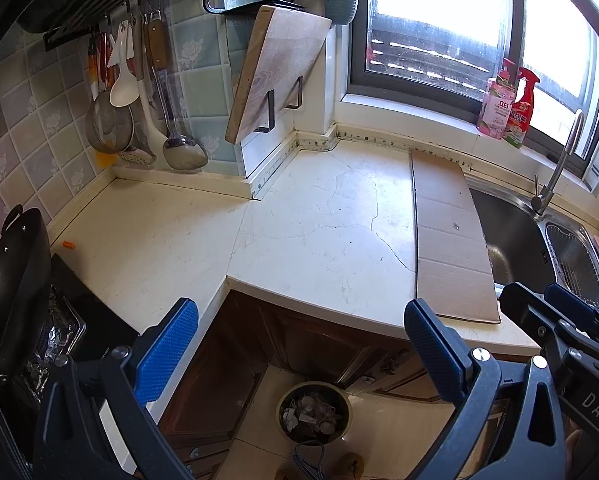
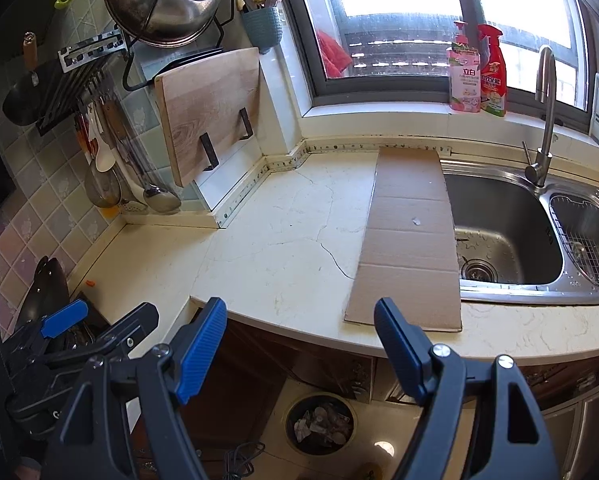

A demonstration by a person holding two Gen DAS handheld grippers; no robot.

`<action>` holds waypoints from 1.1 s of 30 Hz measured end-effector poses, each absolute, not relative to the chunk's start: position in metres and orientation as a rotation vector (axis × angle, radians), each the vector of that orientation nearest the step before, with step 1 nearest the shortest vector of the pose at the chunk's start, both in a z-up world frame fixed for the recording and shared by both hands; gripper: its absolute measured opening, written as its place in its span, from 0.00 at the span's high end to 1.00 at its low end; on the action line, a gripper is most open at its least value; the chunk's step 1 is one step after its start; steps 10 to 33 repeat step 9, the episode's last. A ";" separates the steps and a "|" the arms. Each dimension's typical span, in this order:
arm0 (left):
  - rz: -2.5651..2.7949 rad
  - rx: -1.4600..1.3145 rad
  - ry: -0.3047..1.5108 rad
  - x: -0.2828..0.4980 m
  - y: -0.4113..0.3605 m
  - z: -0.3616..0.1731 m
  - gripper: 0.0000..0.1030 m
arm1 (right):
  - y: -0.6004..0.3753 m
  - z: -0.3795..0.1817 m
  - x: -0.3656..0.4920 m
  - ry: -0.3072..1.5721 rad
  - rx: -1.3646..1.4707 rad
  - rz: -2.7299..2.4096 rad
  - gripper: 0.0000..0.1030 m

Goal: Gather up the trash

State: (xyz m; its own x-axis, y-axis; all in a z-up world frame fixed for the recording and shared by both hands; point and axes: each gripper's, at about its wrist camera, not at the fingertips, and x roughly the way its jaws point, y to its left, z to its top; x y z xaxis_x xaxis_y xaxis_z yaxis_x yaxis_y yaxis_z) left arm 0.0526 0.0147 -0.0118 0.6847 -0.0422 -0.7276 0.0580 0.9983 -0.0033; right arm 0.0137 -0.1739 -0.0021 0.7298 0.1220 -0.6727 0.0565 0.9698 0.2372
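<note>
Left wrist view: the left tongs [image 1: 301, 322] stand wide apart with nothing between the blue pads, hanging over the rounded front edge of the pale, cracked counter [image 1: 299, 216]. Below them, on the floor in front of the brown cabinet, sits a round trash bin [image 1: 314, 412] with crumpled scraps inside. A flat strip of cardboard [image 1: 447, 236] lies on the counter with its far side reaching over the edge of the steel sink [image 1: 511, 232]. A small orange scrap [image 1: 69, 245] lies on the counter near the black pan [image 1: 11, 280] at the left.

In the right wrist view, the right tongs [image 2: 299, 322] are also spread wide and empty, just in front of the cardboard's near end. The bin shows between the two arms on the floor. The left tongs appear low at the left edge.
</note>
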 end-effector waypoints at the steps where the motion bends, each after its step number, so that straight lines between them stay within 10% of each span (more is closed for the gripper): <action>1: -0.055 0.018 0.816 0.053 0.014 -0.012 0.01 | -0.175 -0.002 0.015 0.753 0.248 0.042 0.25; 33: -0.005 0.013 0.827 0.055 0.004 -0.016 0.01 | -0.185 -0.010 0.024 0.764 0.251 0.083 0.25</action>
